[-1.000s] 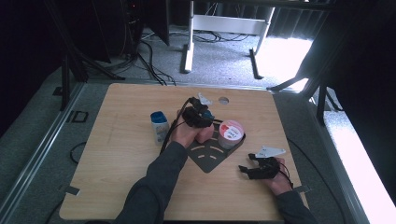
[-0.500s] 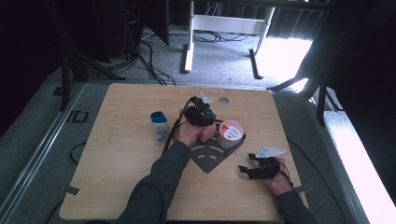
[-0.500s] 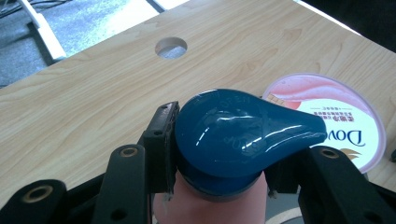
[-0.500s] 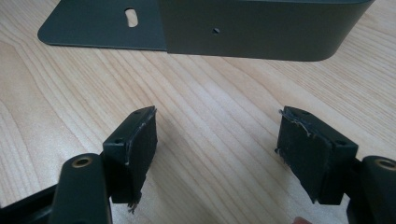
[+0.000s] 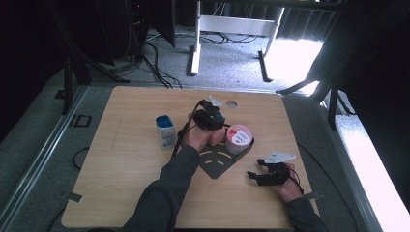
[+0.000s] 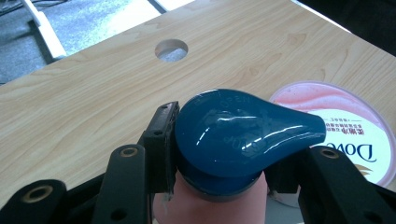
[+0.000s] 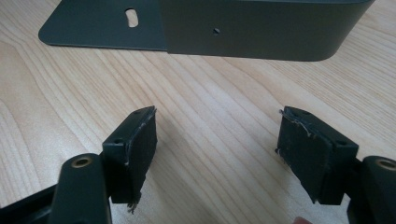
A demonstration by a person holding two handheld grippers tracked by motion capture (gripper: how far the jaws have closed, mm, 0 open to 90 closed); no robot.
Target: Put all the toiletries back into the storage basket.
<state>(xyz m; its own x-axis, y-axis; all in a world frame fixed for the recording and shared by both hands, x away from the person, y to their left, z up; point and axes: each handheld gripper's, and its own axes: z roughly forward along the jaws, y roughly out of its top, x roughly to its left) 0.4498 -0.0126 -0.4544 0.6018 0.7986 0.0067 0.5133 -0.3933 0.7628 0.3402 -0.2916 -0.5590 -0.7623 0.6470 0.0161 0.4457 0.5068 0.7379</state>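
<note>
Where carpet surrounds it, the wooden table [image 5: 125,159] bears a cable hole [image 5: 231,103].

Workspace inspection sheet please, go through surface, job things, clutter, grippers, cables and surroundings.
Surface: wooden table with a round hole.
Job's things: pink bottle with blue cap; Dove tub on the dark bracket.
Clutter: small white bottle, upright, left of the bracket.
Grippers: left gripper shut on the pink bottle at its cap; right gripper open, jaws wide apart above bare wood.
Cables: black cable trailing from the left gripper.
Surroundings: grey carpet, white stand legs, floor cables.
</note>
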